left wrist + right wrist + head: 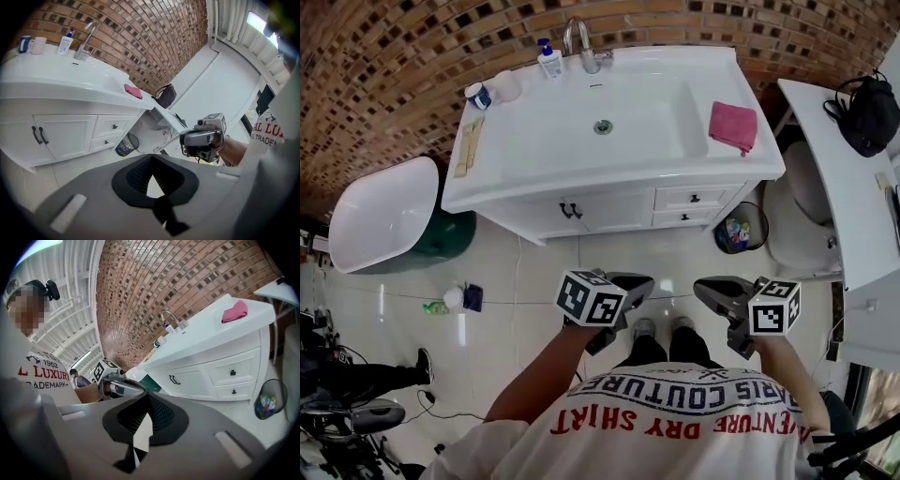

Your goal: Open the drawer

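Observation:
The white vanity (609, 178) has two small drawers with black knobs at its lower right, an upper drawer (694, 198) over a lower drawer (684, 217). Both are closed. They also show as the upper drawer (114, 126) and upper drawer (233, 372) in the two gripper views. My left gripper (636, 282) and right gripper (709, 289) hang side by side over the tiled floor, well short of the vanity. Both are shut with nothing in them: the left gripper (151, 158) and the right gripper (147, 397) each have their tips touching.
Two cabinet doors with black handles (570, 210) sit left of the drawers. A pink cloth (732, 125), a faucet (581, 42) and a soap bottle (549, 61) are on the vanity top. A wire trash bin (739, 230) stands at the vanity's right, and a white tub (380, 211) at its left.

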`<state>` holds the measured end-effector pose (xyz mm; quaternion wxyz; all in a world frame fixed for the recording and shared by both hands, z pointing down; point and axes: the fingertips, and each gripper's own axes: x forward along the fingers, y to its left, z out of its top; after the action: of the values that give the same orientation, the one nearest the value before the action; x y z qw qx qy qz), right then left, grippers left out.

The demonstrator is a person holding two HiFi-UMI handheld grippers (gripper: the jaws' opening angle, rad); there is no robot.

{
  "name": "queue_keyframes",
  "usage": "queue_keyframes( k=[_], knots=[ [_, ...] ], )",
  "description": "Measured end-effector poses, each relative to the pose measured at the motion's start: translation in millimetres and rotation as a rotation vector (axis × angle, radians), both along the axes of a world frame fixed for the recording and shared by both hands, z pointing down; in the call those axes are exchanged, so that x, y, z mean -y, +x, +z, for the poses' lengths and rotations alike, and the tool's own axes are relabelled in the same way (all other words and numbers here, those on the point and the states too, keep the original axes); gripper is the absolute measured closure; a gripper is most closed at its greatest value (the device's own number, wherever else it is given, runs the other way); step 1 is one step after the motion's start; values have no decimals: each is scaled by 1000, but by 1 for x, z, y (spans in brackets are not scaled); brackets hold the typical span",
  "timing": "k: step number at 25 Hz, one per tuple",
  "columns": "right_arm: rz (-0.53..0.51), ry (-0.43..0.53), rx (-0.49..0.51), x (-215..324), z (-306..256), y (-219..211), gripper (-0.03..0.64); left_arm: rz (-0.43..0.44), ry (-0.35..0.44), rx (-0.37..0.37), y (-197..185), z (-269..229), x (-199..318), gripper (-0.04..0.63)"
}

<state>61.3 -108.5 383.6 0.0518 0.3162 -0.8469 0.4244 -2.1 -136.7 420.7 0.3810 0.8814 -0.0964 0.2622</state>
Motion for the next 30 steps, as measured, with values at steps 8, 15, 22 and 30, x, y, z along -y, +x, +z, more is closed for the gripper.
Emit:
queue_keyframes(
  k=[8,15,22,30],
  knots=[
    [-15,1,-113,45,47,42,611,-73,-51,0,8,10,-4,607],
    [5,-23,-209,102,107,76,597,-202,-112,8,-5,35,14,607],
    [128,-96,-312,165,186,112,452,-270,-168,-25,-12,61,29,607],
    [237,-177,-498,215,298,138,417,-330,-241,29,-60,109,21,607]
  ],
)
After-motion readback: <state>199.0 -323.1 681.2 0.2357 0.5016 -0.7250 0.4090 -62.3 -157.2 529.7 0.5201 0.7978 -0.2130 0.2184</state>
